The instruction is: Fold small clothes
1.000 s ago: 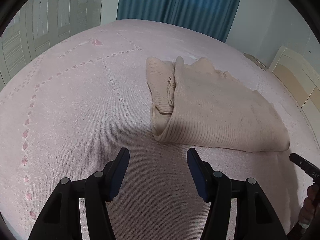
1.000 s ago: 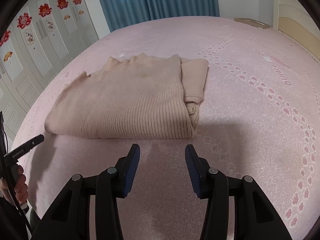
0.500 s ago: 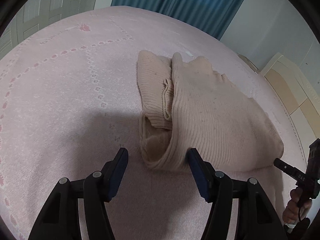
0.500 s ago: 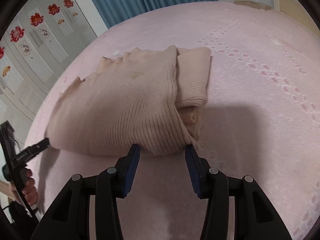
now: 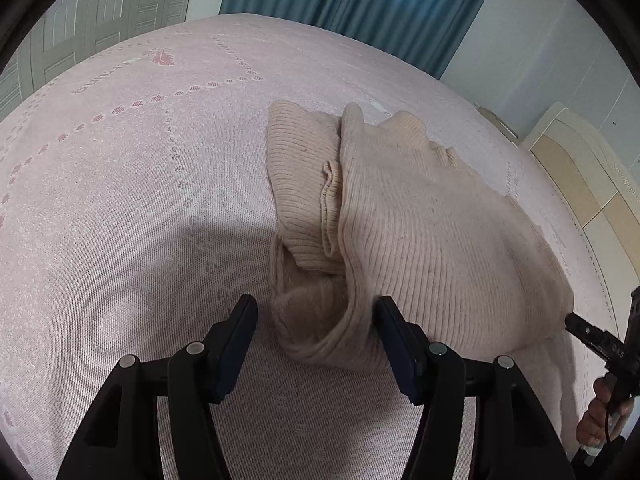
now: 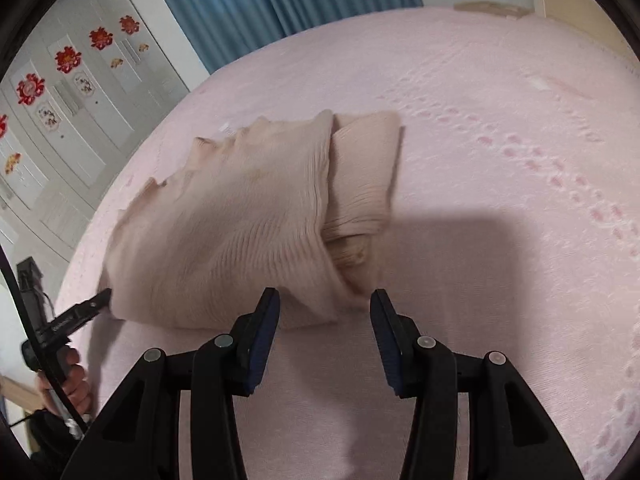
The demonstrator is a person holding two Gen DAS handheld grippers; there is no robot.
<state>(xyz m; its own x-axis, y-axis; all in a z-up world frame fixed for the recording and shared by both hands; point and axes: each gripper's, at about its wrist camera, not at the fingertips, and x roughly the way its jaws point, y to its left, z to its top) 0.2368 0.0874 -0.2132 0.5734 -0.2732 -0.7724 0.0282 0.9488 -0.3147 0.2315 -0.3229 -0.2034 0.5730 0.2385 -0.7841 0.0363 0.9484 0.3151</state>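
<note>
Bed (image 5: 120, 208), covered in a pink knitted spread with rows of small darker pink motifs; we read a woven word near its far edge in the left wrist view, inverted and only partly legible, so we do not transcribe it.

Curtain (image 5: 360, 4), blue, hanging behind the bed.

Wardrobe doors (image 6: 60, 92), pale, carrying red flower stickers and small fan-shaped decals.

Headboard (image 5: 592, 184), cream and tan panels, at the bed's right edge in the left wrist view.

Sweater (image 5: 420, 232), beige rib knit, folded and lying flat on the bed near its middle; a sleeve is tucked along one side with its cuff showing.

Left gripper (image 5: 314, 330): we see its jaws spread wide, straddling the sweater's near folded corner, with fabric between the blue pads but not pinched. In the right wrist view its tip touches the sweater's far corner, and small white lettering on its side is too small to read.

Right gripper (image 6: 324, 318): jaws likewise spread, the opposite near corner of the sweater lying between the pads, unclamped.
</note>
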